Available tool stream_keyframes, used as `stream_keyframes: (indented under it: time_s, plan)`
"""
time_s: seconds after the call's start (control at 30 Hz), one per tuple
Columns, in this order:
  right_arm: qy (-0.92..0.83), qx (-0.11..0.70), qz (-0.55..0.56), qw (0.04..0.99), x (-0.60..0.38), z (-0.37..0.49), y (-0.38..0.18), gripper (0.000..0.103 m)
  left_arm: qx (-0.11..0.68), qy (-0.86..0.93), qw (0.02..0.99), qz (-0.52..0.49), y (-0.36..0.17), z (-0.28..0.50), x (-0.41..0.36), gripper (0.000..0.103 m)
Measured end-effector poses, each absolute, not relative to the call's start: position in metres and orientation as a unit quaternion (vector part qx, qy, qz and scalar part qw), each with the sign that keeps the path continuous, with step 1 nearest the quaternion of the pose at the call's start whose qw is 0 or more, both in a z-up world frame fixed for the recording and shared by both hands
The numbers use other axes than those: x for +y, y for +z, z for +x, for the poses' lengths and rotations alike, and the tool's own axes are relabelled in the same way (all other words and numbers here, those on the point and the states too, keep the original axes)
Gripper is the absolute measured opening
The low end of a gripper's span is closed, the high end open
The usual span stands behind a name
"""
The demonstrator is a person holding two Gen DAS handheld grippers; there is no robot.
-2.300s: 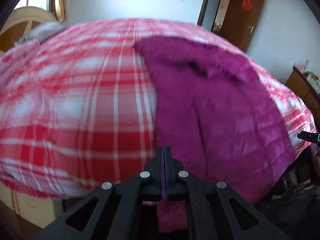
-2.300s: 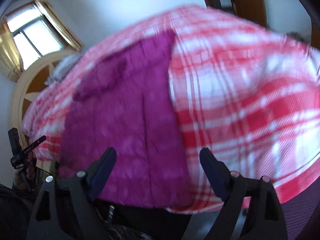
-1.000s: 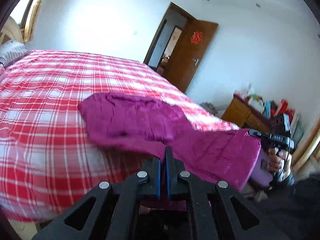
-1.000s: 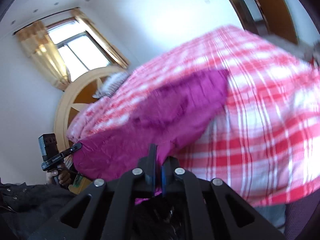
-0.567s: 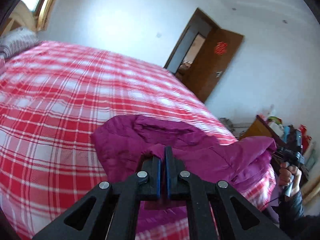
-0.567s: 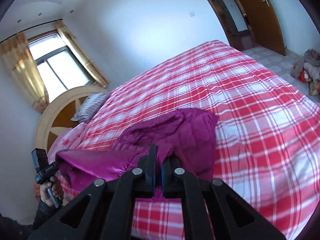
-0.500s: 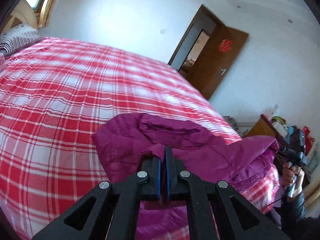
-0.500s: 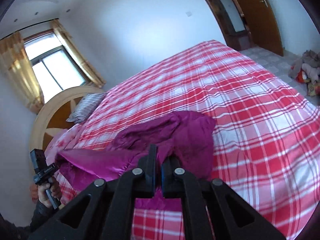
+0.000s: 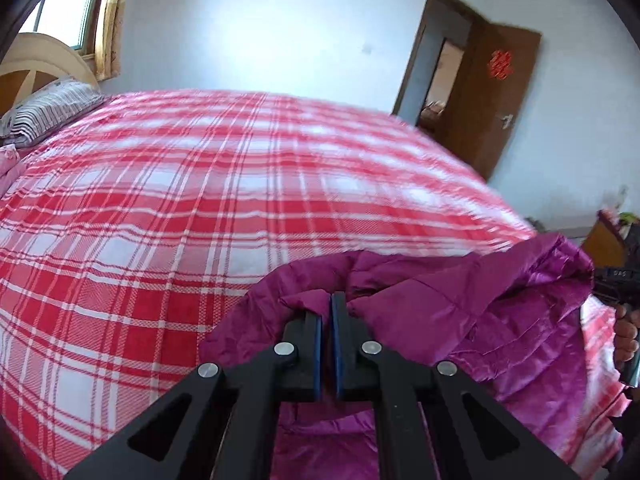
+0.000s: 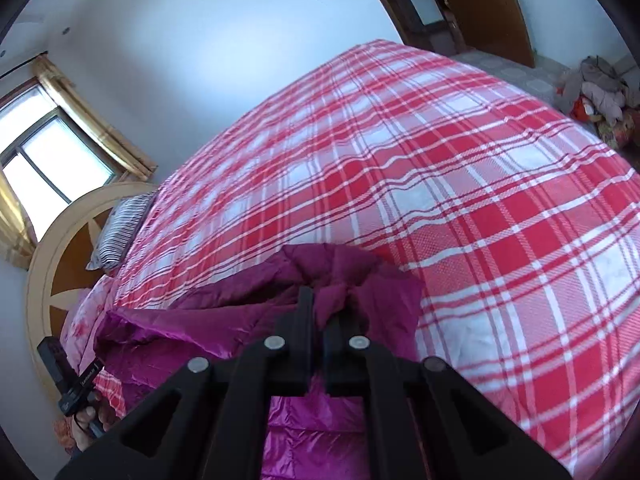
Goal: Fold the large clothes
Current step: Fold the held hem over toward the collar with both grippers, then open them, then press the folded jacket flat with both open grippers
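A magenta quilted jacket lies at the near edge of a bed, doubled over so its shiny lining faces up. My left gripper is shut on a bunched fold of its edge. In the right wrist view the same jacket spreads to the left, and my right gripper is shut on another pinch of its fabric. Each gripper shows in the other's view: the right one at the jacket's far right corner, the left one at the far left, each in a hand.
The bed carries a red and white plaid cover, also wide across the right wrist view. A striped pillow and a round wooden headboard stand at the head. A brown door is open. Clothes are heaped on the floor.
Both grippers have carried the jacket's near hem up and forward over the bed, folding the jacket onto itself. More plaid cover shows beyond it now.
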State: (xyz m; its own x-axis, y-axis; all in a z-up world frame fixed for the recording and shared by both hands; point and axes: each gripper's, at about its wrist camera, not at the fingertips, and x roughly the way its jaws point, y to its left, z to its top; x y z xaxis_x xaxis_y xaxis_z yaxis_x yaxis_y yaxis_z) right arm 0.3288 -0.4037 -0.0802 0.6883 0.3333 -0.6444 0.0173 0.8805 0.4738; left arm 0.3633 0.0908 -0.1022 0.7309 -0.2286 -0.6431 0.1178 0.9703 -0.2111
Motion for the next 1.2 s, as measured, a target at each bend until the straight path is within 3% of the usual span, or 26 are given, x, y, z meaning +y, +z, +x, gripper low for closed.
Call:
stream_keyframes:
  time_s: [0.13,0.33,0.5,0.67,0.73,0.8,0.87,0.93,0.97,1.0,1.03,1.2]
  plan:
    - [0.075,0.397,0.224,0.887,-0.406,0.361,-0.111,0.007,0.377,-0.063,0.922,-0.059,-0.112,0.373,0.083,0.005]
    - [0.068,0.374,0.185,0.906,-0.394,0.366,-0.118,0.016,0.321,-0.033,0.946,-0.04,-0.074,0.342,0.081,0.008]
    - [0.056,0.374,0.118,0.918,-0.374,0.371,-0.125,0.02,0.328,-0.032,0.943,-0.04,-0.066,0.344,0.073,0.022]
    - [0.056,0.39,0.152,0.906,-0.386,0.376,-0.142,0.026,0.354,-0.038,0.93,-0.091,-0.08,0.356,0.098,0.033]
    - [0.06,0.388,0.159,0.906,-0.388,0.375,-0.144,0.029,0.338,0.007,0.935,-0.105,-0.077,0.357,0.116,0.047]
    - [0.06,0.387,0.159,0.906,-0.389,0.373,-0.146,0.029,0.306,0.029,0.944,-0.118,-0.068,0.349,0.124,0.076]
    - [0.059,0.384,0.157,0.908,-0.389,0.371,-0.145,0.032,0.285,0.015,0.951,-0.119,-0.061,0.341,0.117,0.08]
    - [0.047,0.374,0.155,0.913,-0.39,0.366,-0.139,0.04,0.277,-0.001,0.957,-0.087,-0.058,0.337,0.095,0.08]
    - [0.04,0.368,0.155,0.916,-0.39,0.364,-0.136,0.056,0.275,-0.012,0.959,-0.07,-0.057,0.336,0.084,0.081]
    - [0.019,0.355,0.153,0.922,-0.391,0.358,-0.129,0.082,0.275,-0.031,0.96,-0.049,-0.059,0.338,0.068,0.081]
    - [-0.015,0.331,0.153,0.931,-0.393,0.349,-0.119,0.09,0.279,-0.044,0.959,-0.035,-0.061,0.341,0.056,0.081]
    - [0.006,0.323,0.13,0.937,-0.363,0.341,-0.087,0.089,0.306,-0.063,0.95,0.013,-0.083,0.369,0.015,0.081]
